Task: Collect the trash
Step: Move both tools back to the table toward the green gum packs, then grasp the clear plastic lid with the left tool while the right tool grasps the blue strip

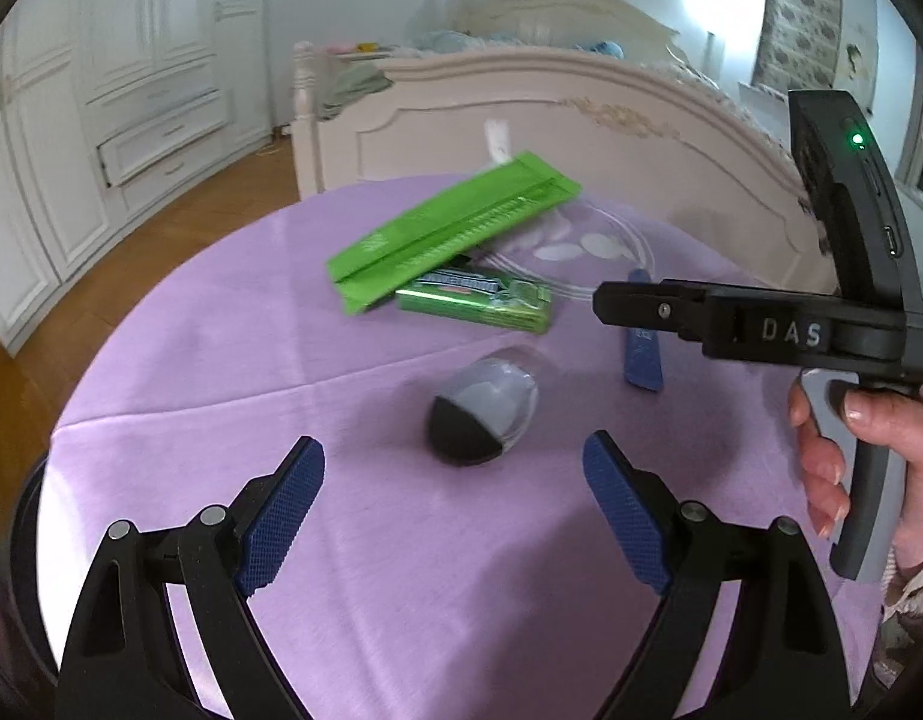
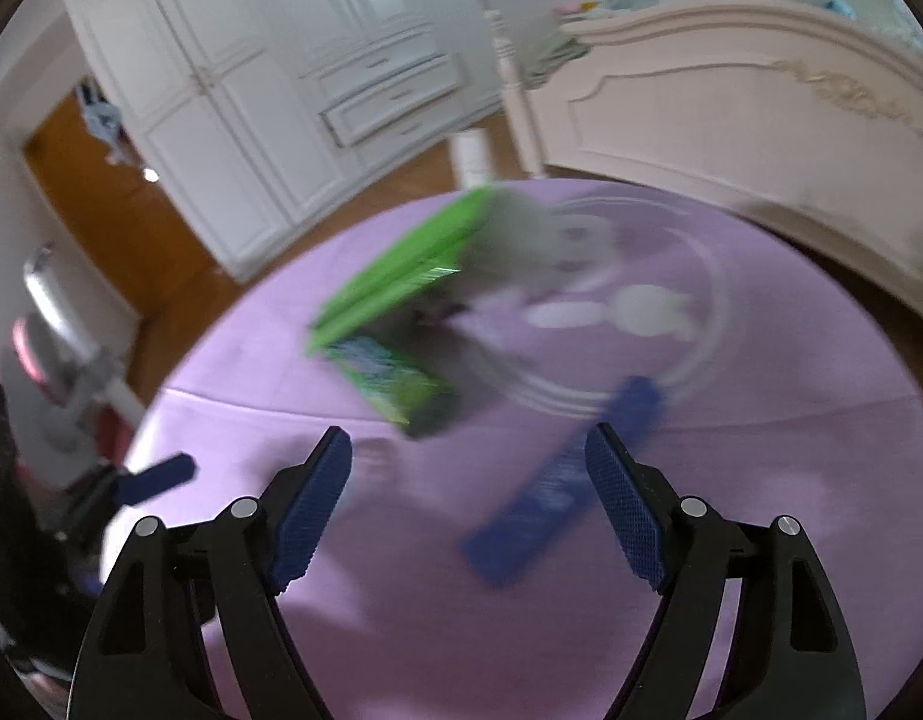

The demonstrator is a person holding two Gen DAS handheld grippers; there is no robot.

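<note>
A round table under a purple cloth carries the trash. A long bright green packet leans on a smaller green pack. A clear cup with a dark base lies on its side just ahead of my left gripper, which is open and holds nothing. A long blue wrapper lies ahead of my right gripper, close to its right finger; this gripper is also open and empty. The right wrist view is blurred. In the left wrist view the right gripper hovers over the blue wrapper.
A clear glass plate with white scraps sits at the far side of the table. Behind it stand a pale bed footboard and white wardrobes on a wooden floor. A person's hand grips the right handle.
</note>
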